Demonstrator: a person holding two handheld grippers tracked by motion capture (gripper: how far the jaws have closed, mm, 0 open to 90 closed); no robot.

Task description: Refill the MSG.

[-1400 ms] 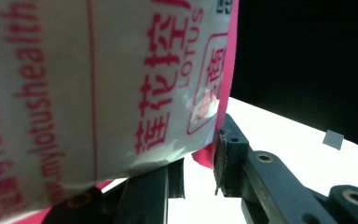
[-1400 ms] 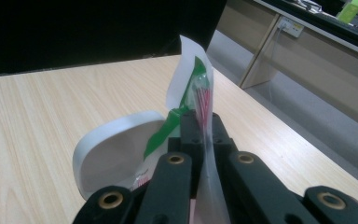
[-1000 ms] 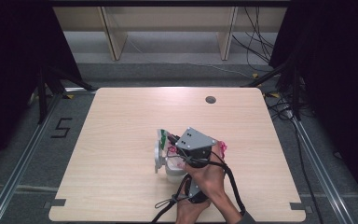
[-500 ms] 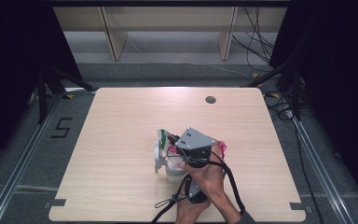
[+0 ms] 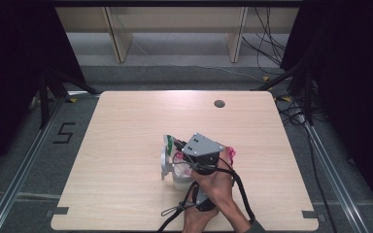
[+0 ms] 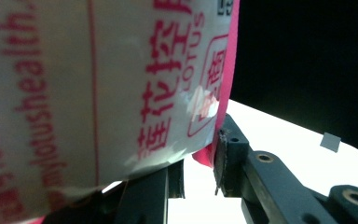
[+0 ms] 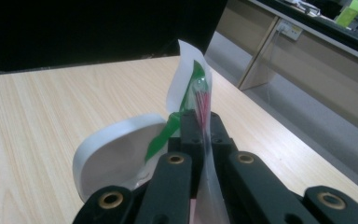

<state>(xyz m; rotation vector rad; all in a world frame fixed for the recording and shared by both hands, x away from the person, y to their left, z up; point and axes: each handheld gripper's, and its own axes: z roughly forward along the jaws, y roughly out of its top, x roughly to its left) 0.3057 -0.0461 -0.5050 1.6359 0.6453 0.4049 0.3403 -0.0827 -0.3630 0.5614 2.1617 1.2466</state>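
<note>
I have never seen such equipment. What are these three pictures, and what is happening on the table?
A person sits at a wooden table and works with two hand-held grippers, simple two-jaw clamps. One picture looks down from above the table; the other two come from small cameras riding on each gripper. The left gripper grips a white tub with red print and a pink edge. The right gripper is shut on the thin peel-off film, white with green and red print. The tub's white lid stands open beside it.

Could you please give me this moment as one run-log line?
left gripper: shut on white pouch | right gripper: shut on pouch's top film edge | white lid: open | hands: steady
</note>
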